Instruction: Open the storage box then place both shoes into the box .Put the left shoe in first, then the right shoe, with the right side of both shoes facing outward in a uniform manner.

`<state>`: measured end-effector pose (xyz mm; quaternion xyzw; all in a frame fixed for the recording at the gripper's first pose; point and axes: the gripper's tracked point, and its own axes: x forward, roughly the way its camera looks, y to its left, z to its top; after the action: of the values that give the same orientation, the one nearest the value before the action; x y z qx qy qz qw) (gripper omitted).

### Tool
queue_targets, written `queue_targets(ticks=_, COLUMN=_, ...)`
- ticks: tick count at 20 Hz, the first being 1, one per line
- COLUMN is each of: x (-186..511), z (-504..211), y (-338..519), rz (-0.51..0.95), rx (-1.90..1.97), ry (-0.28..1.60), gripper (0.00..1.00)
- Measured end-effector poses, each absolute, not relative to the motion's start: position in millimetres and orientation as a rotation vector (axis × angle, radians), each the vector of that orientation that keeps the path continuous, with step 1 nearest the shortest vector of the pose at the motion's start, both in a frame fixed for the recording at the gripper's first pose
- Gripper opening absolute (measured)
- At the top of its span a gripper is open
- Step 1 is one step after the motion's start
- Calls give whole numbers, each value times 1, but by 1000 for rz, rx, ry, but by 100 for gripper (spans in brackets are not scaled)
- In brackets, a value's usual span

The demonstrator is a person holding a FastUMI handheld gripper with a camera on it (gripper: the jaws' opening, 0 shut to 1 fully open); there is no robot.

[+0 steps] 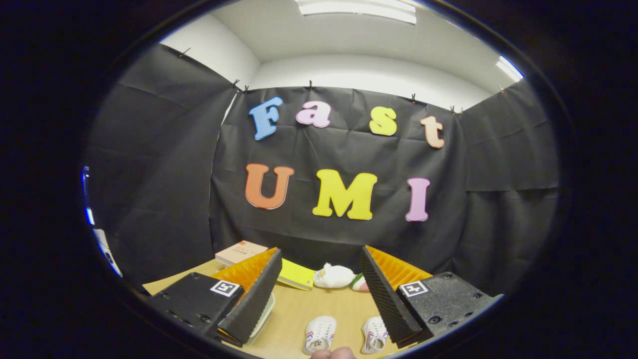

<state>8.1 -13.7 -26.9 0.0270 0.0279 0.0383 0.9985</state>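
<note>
The gripper (319,279) is held above the table (329,309) with its fingers spread wide and nothing between them. Two small white shoes (320,333) (375,334) lie side by side on the table below and between the fingers, openings turned toward the camera; which is the left shoe and which the right cannot be told from this angle. A pale rim partly hidden under the left finger may belong to the storage box (265,310), but that is a judgement, and whether it is open cannot be seen. Risks from here: taking the wrong shoe first would break the required order; a grip on a soft upper could let the shoe twist, so its right side would not face outward; a descent with the fingers this wide could nudge the neighbouring shoe, since the two lie close together. A fingertip (333,354) shows just before the shoes. Beyond the fingers lie a book (238,252), a yellow pad (296,275) and a white plush toy (335,275), well clear of the shoes. The table is light wood, smooth and level. Black cloth walls the booth on three sides; above are white walls and ceiling lights (359,9).
</note>
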Motion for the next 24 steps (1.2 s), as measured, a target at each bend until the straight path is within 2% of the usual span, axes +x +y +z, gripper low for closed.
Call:
queue_targets(ticks=6, x=21, z=-74, y=-4, rz=204, rx=116, ry=163, gripper=100)
queue_targets(ticks=15, x=19, z=-186, y=70, rz=650, rx=314, ry=443, gripper=100)
queue_targets(ticks=24, x=19, z=-270, y=119, rz=829, rx=631, ry=734, gripper=100)
